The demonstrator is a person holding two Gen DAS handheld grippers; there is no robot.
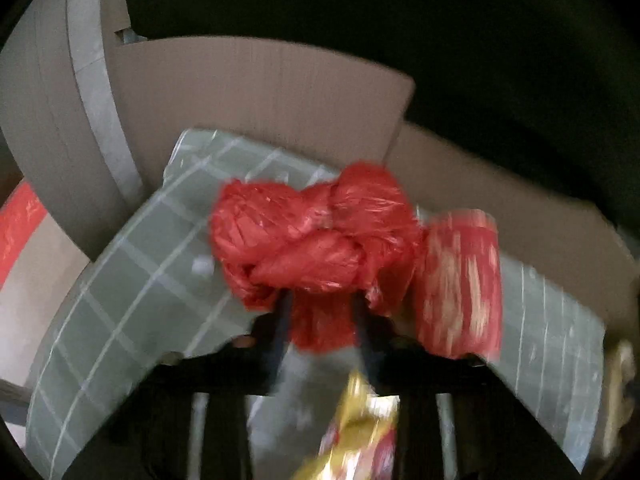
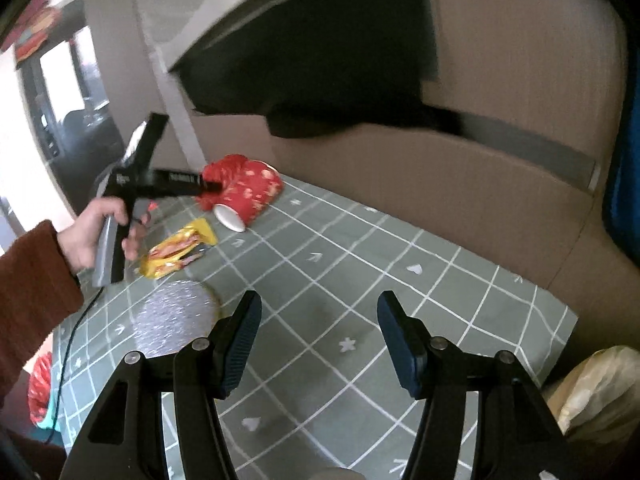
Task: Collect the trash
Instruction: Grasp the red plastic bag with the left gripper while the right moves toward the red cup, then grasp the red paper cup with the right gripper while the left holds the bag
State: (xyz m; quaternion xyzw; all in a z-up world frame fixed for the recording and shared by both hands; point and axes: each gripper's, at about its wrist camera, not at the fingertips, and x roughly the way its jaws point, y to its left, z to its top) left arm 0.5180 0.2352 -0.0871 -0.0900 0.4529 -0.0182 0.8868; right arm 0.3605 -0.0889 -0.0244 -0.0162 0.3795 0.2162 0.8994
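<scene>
Gripping a knotted red plastic bag (image 1: 316,236) between narrowed black fingers (image 1: 280,320), left gripper (image 1: 320,312) low over a grey-green checked tablecloth (image 1: 132,264), pads pressed into the crumpled plastic. Lying on its side just right of the bag, touching it, a red paper cup (image 1: 460,280) with pale gold print, too blurred to read. Just near of the fingers, a yellow-and-red snack wrapper (image 1: 360,432), lettering smeared past reading. Seen from the right wrist camera, the same bag (image 2: 224,168) and cup (image 2: 252,196) at the far left of the cloth (image 2: 360,280), wrapper (image 2: 180,252) nearer, a round silver foil disc (image 2: 172,320) nearer again. Small white writing on the left tool's black body (image 2: 180,178), illegible. Holding that tool, a hand (image 2: 96,236) in a rust-brown sleeve (image 2: 32,300). Right gripper (image 2: 320,344) spread wide over bare cloth, blue ribbed pads (image 2: 244,344) well apart with nothing between. Brown cardboard (image 2: 440,184) standing along the cloth's far edge.
</scene>
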